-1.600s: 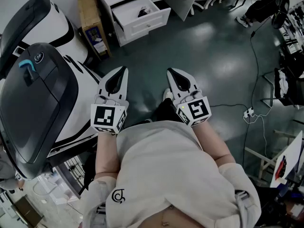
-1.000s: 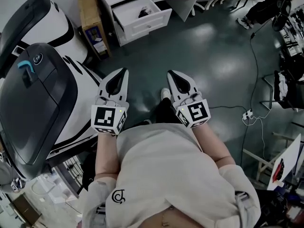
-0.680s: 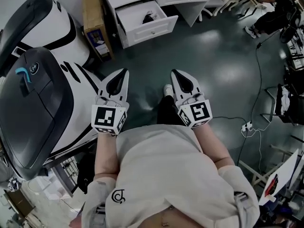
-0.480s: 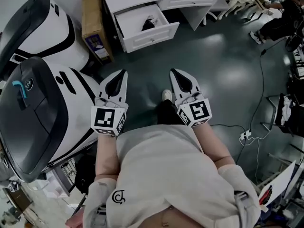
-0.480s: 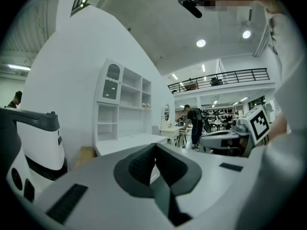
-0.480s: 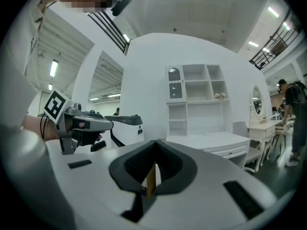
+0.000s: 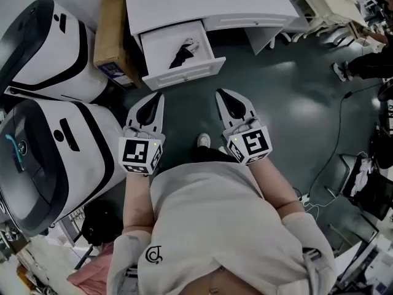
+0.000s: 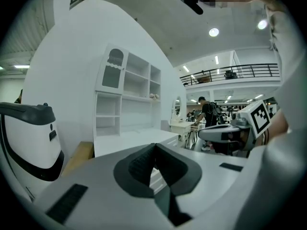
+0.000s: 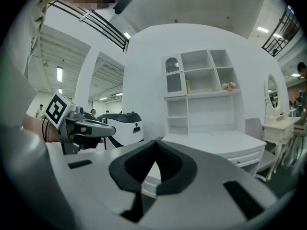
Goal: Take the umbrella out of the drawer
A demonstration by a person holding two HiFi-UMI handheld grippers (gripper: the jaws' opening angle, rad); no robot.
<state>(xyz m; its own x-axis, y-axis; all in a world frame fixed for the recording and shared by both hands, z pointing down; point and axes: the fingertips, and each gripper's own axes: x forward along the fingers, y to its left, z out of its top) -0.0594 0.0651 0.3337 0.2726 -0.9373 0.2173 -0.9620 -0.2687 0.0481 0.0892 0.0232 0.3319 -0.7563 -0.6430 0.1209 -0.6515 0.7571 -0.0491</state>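
A folded black umbrella (image 7: 182, 55) lies inside the open white drawer (image 7: 153, 45) of a white desk (image 7: 202, 2) at the top of the head view. My left gripper (image 7: 157, 94) is held a short way in front of the drawer's front panel, jaws shut with nothing between them. My right gripper (image 7: 220, 93) is level with it to the right, also shut and empty. In the left gripper view the left gripper (image 8: 154, 145) points at the desk (image 8: 129, 143). The right gripper (image 9: 155, 142) also faces the desk (image 9: 216, 140) in its own view.
Two large white-and-black machines (image 7: 52, 48) stand at the left, with a brown cardboard box (image 7: 110, 32) between them and the desk. Cables (image 7: 334, 158) run over the dark floor at the right. White chairs (image 7: 338, 8) and a person's legs (image 7: 368, 66) are at the far right.
The person has walked toward the desk: the open drawer has come much nearer and now lies just ahead of both grippers. The machines have slid back along the left. Both grippers stay shut.
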